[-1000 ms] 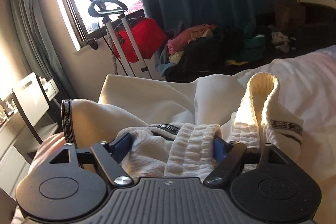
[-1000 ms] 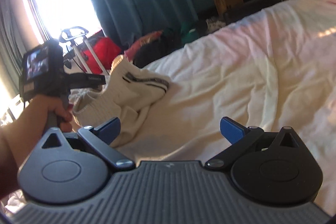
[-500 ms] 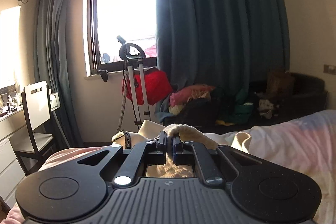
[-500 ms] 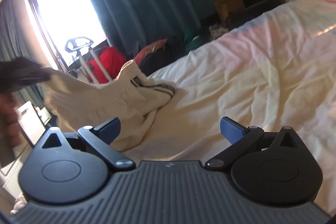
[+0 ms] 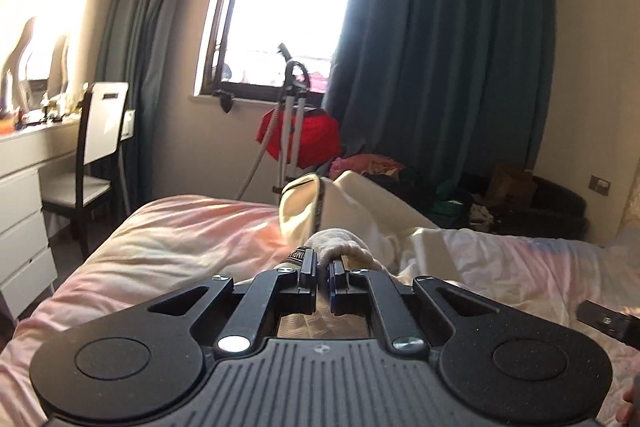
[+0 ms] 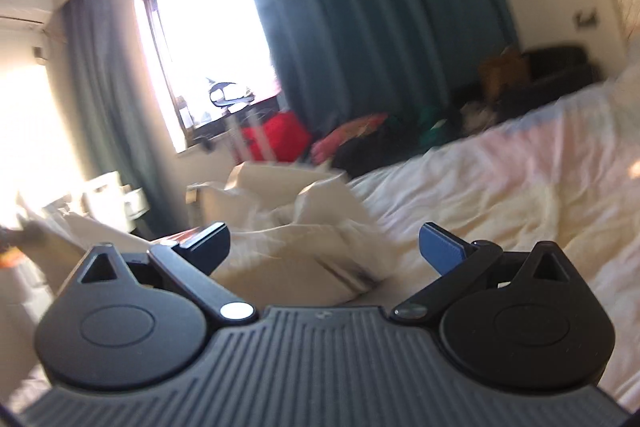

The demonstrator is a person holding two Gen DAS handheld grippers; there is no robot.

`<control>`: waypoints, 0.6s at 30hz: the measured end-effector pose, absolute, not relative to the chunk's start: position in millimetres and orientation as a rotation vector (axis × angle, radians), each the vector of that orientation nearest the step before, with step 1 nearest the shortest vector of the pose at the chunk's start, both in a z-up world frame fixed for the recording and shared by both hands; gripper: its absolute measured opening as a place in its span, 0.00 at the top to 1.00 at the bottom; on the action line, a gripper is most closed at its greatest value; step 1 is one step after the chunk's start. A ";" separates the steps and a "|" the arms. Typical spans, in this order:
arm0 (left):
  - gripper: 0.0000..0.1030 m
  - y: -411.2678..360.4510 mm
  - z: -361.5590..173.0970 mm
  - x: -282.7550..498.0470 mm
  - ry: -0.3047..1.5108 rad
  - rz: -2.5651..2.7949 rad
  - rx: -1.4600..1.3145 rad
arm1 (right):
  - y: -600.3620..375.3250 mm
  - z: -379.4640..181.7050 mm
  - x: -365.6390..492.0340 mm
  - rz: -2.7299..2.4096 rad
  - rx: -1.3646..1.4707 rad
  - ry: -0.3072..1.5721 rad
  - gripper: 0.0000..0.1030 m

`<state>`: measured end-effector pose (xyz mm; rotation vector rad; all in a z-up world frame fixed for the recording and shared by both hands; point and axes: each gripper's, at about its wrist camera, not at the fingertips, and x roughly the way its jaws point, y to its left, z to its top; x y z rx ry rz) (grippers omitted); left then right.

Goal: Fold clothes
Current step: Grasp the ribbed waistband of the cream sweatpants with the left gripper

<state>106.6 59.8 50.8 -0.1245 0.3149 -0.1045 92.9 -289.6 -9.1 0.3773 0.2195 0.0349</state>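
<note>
Item: cream-white knitted garment with ribbed cuff and black lettered band (image 5: 340,243); location: lying on the bed with pale pink-and-white rumpled duvet (image 5: 168,251), near its window-side end; one ribbed edge raised off the duvet, the rest trailing in loose folds; same garment (image 6: 304,239) seen as a crumpled heap in the right wrist view, somewhat blurred.

Left tongs (image 5: 323,281): clenched on the ribbed edge of the garment; cloth bulges just beyond the blue pads and passes between them.

Right tongs (image 6: 324,245): released, jaws standing wide; nothing between them; garment heap lies ahead, apart from the pads.

Step in hand, as judged: picking the garment up and spreading it out before any fold; no fold yet made.

Next move calls for, as judged: right tongs to reach a second edge or corner of the heap and pinch it; both hands then to draw the cloth taut and lay it flat on the duvet; which edge is best cannot be told through the blur.
</note>
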 end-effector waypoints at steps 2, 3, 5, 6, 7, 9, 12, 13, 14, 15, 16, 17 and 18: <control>0.94 77.7 39.9 111.3 0.328 -0.072 -0.159 | -278.6 -6.4 86.5 0.061 0.327 0.226 0.00; 0.94 84.8 34.2 113.0 0.334 -0.056 -0.174 | -273.1 -5.7 84.1 0.074 0.297 0.234 0.00; 0.94 102.3 20.9 116.2 0.357 -0.026 -0.225 | -262.5 -9.4 85.8 0.090 0.207 0.289 0.08; 0.94 109.3 15.0 117.0 0.368 -0.013 -0.255 | -259.4 -13.8 90.2 0.088 0.183 0.331 0.16; 0.94 116.2 9.2 117.7 0.379 -0.001 -0.285 | -256.2 -18.3 94.6 0.086 0.159 0.373 0.32; 0.94 127.8 -0.5 115.5 0.393 0.018 -0.331 | -251.3 -32.1 104.4 0.096 0.156 0.471 0.31; 0.93 126.8 -1.2 118.7 0.377 0.026 -0.323 | -235.1 -57.7 120.0 0.154 0.166 0.584 0.32; 0.93 125.7 -1.6 119.4 0.367 0.026 -0.306 | -229.7 -65.0 125.2 0.162 0.156 0.617 0.32; 0.93 124.7 -2.1 120.0 0.358 0.026 -0.288 | -224.0 -74.2 128.8 0.173 0.152 0.652 0.32; 0.93 119.0 -1.7 128.6 0.353 0.030 -0.266 | -218.9 -82.6 132.1 0.183 0.148 0.681 0.32; 0.93 112.9 -1.3 137.8 0.348 0.035 -0.243 | -215.2 -88.3 134.6 0.189 0.141 0.692 0.33; 0.93 112.0 -1.9 142.1 0.351 0.040 -0.236 | -212.1 -93.1 136.3 0.176 0.132 0.688 0.34; 0.93 111.5 -2.5 145.9 0.355 0.044 -0.230 | -211.5 -95.5 138.1 0.150 0.129 0.679 0.34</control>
